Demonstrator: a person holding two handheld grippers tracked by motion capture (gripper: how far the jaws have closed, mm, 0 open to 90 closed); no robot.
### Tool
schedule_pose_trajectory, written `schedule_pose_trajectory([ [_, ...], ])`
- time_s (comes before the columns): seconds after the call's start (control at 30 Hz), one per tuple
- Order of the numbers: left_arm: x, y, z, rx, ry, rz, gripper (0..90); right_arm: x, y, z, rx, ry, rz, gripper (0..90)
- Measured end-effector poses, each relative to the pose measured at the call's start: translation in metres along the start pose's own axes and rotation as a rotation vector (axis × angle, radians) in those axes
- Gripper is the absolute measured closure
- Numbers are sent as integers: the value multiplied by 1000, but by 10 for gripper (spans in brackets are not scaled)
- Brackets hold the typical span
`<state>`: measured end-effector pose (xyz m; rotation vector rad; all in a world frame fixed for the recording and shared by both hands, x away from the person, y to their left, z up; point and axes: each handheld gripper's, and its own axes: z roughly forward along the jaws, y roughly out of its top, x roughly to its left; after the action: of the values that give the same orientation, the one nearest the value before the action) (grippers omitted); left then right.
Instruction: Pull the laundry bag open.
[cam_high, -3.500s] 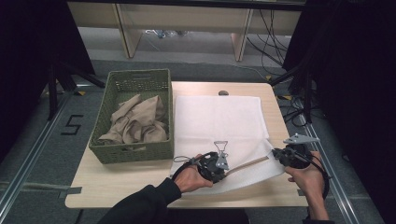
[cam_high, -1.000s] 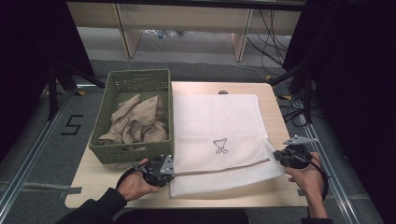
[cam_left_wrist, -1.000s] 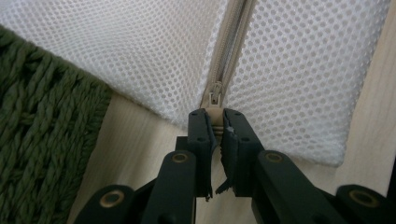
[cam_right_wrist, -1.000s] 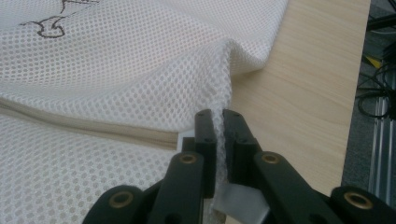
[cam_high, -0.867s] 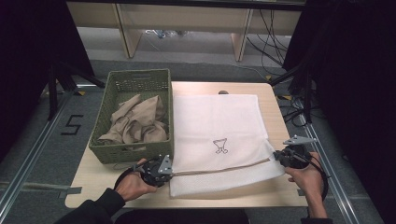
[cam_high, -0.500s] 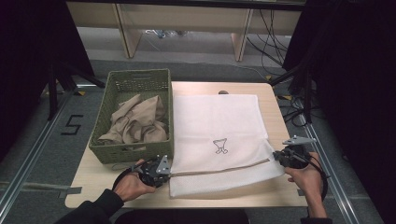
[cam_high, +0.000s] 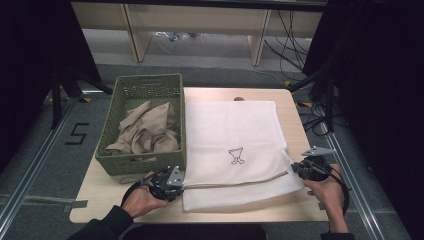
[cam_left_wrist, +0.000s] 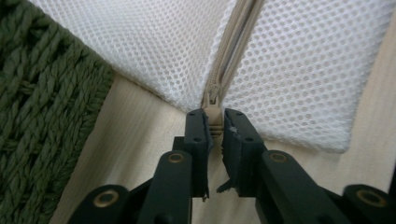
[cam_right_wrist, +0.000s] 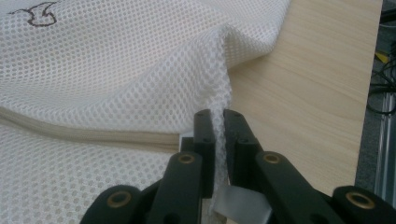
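A white mesh bag (cam_high: 235, 125) with a small dark logo (cam_high: 236, 156) lies flat on the wooden table (cam_high: 295, 210). A beige zipper (cam_high: 240, 182) runs across its near part. At the bag's near left corner my left gripper (cam_high: 180, 185) (cam_left_wrist: 215, 123) holds the beige zipper pull (cam_left_wrist: 215, 119) between its tips. Its jaws have just been opening slightly, with the pull still touching both pads. My right gripper (cam_high: 295, 171) (cam_right_wrist: 219, 126) is shut on the bag's right edge, and a fold of mesh (cam_right_wrist: 219, 93) rises from between its jaws.
A green woven basket (cam_high: 145, 80) holding crumpled beige cloth (cam_high: 147, 130) stands left of the bag, close to my left gripper. The table's edge lies just right of my right hand, with cables (cam_high: 320, 110) beyond on the floor.
Since the oldest frame my left gripper has travelled left along the zipper, from the bag's middle to its left corner. Over the last second both hands have stayed put.
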<state>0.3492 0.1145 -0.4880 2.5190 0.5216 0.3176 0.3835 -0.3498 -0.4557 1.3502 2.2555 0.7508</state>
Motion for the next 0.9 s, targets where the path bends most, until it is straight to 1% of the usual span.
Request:
schedule_pose_trajectory([
  [0.03,0,1,-3,-9,-4,-10,751,1,0,-1,10,4,26,842],
  [0.07,-2,0,-4,-36,6,-27,715,1,0,-1,8,4,29,833],
  [0.1,-3,1,-7,-40,3,-35,675,0,0,0,7,8,26,818],
  [0.13,-3,1,-9,-38,4,-30,625,0,-1,-2,0,-2,37,789],
  [0.17,-5,2,-11,-61,20,-40,598,-1,-2,-2,-17,-9,20,768],
  [0.2,-6,2,-14,-67,25,-51,558,0,0,-4,-13,-9,54,740],
  [0.23,-6,3,-16,-82,34,-65,529,-1,0,-6,-19,-4,61,712],
  [0.27,-7,4,-18,-100,36,-85,504,-2,0,-6,-45,-8,58,675],
  [0.3,-8,5,-20,-113,32,-93,486,-1,2,-8,-44,-11,63,653],
  [0.33,-8,6,-22,-122,39,-99,466,0,4,-9,-54,-9,61,624],
  [0.37,-8,6,-24,-129,43,-107,441,0,5,-8,-72,-6,45,587],
  [0.4,-8,6,-25,-135,48,-118,424,1,6,-8,-82,-19,25,556],
  [0.43,-8,7,-26,-137,51,-128,411,4,7,-8,-93,-11,45,539],
  [0.47,-9,7,-27,-145,38,-135,391,5,7,-8,-89,-12,22,515],
  [0.5,-9,8,-27,-149,45,-142,383,8,9,-7,-86,1,32,498],
  [0.53,-9,8,-27,-150,40,-147,375,9,10,-6,-100,5,12,472],
  [0.57,-10,9,-27,-152,37,-145,369,12,11,-6,-104,10,22,457],
  [0.6,-10,10,-27,-148,42,-130,364,16,12,-7,-86,23,42,432],
  [0.63,-12,11,-26,-150,37,-150,363,16,12,-5,-100,31,14,410],
  [0.67,-13,12,-26,-142,40,-145,358,19,14,-5,-111,45,14,398],
  [0.73,-15,13,-25,-141,37,-149,348,24,16,-3,-128,53,-23,371],
  [0.77,-16,14,-24,-144,29,-144,346,28,17,-2,-132,65,-44,364],
  [0.8,-17,14,-23,-138,38,-149,344,32,17,-2,-129,71,-41,363],
  [0.83,-18,15,-23,-138,22,-146,339,36,18,-1,-116,85,-46,353],
  [0.87,-18,15,-22,-137,28,-150,335,39,20,1,-114,96,-73,342],
  [0.9,-18,15,-22,-132,29,-152,334,44,20,1,-100,107,-68,342],
])
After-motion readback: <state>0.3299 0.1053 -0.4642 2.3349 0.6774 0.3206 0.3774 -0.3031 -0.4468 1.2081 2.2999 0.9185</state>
